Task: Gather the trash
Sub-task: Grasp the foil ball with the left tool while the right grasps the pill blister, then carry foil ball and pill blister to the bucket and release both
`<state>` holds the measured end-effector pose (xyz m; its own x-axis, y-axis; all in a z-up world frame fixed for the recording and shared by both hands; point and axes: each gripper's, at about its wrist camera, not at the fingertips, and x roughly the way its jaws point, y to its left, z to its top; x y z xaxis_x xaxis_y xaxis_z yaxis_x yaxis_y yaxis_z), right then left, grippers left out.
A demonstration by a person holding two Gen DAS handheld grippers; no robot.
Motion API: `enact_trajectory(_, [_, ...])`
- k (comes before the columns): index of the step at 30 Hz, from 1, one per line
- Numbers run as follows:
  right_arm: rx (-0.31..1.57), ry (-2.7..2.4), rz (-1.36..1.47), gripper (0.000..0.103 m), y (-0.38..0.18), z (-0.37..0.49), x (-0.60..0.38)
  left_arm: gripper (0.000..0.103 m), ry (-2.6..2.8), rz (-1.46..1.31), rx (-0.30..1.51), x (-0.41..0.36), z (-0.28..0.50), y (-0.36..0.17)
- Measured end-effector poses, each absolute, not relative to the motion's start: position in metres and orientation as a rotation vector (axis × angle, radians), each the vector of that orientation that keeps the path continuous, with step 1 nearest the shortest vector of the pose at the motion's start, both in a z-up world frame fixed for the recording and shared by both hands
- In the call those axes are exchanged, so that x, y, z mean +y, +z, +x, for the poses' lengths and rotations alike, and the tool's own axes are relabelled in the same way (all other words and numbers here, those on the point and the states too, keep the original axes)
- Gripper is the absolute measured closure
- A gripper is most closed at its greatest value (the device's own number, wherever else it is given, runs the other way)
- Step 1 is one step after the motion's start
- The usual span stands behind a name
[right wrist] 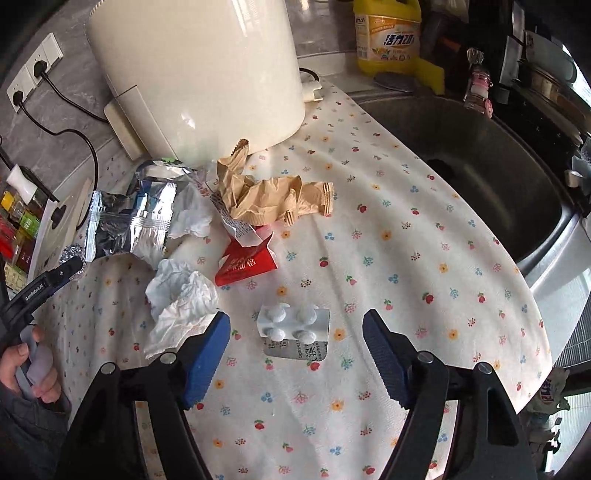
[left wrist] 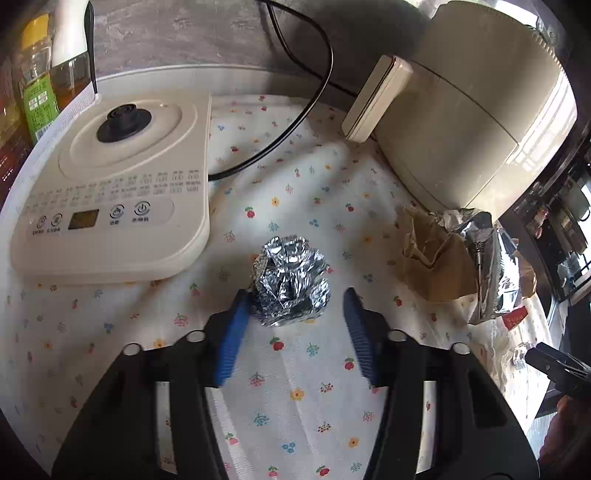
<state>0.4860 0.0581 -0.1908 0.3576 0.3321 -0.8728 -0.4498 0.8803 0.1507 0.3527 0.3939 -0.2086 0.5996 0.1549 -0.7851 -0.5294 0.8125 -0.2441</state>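
A crumpled foil ball lies on the flowered cloth between the tips of my open left gripper; the left blue pad touches or nearly touches it. In the right wrist view my open right gripper straddles a white pill blister pack. Beyond it lie a crumpled white tissue, a red wrapper, crumpled brown paper and a silver foil bag. Brown paper and the foil bag also show in the left wrist view.
A cream kettle base with a black cord stands left of the foil ball. A cream appliance stands behind the trash. A steel sink lies at the right with a yellow detergent bottle behind. Bottles stand far left.
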Motion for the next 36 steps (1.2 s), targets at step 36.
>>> enact_trajectory(36, [0.975,0.691,-0.036,0.063,-0.127,0.4,-0.08,0.061,0.267,-0.43,0.723,0.171,0.264,-0.121])
